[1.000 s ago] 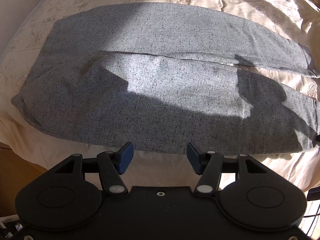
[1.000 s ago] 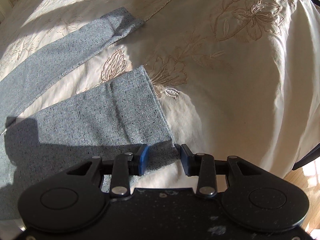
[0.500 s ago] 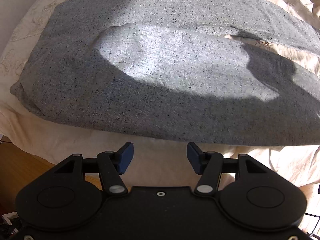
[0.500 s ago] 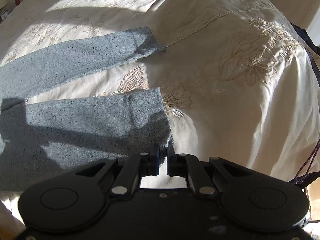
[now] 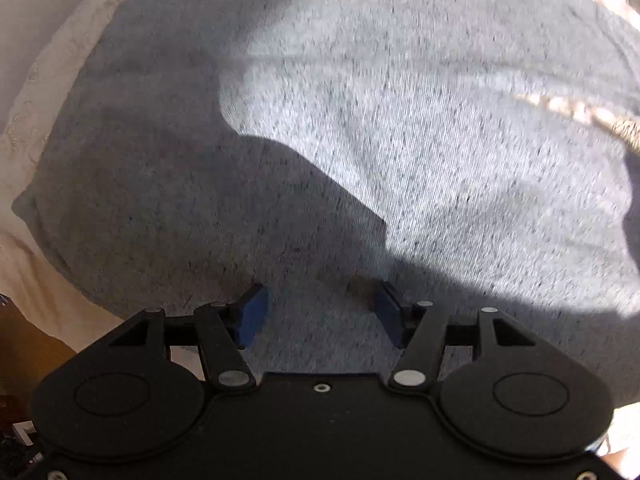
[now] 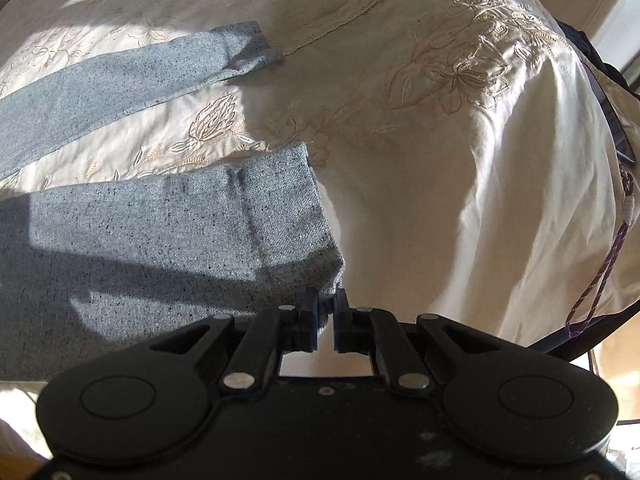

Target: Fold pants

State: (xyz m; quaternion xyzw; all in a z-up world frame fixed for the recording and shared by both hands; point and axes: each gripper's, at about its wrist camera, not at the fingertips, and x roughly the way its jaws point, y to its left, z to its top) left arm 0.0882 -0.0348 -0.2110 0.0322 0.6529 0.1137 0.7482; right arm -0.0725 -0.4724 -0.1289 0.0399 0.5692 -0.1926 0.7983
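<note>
Grey speckled pants (image 5: 360,140) lie spread on a cream bed. In the left wrist view their upper part fills the picture, blurred by motion. My left gripper (image 5: 320,316) hangs open close over the near edge of the cloth, blue pads apart, grey fabric showing between and below them. In the right wrist view the near leg (image 6: 160,248) ends at a hem, and my right gripper (image 6: 327,308) is shut on that hem's near corner. The far leg (image 6: 132,68) lies flat, running up to the right.
The embroidered cream bedspread (image 6: 460,140) covers the bed and drops off at the right. A dark object (image 6: 608,108) and a maroon cord (image 6: 600,280) lie at that right edge. Wooden floor (image 5: 28,360) shows at the lower left of the left wrist view.
My right gripper went from open beside the hem corner to shut on it. My left gripper dropped toward the pants, so the cloth now reaches under its pads.
</note>
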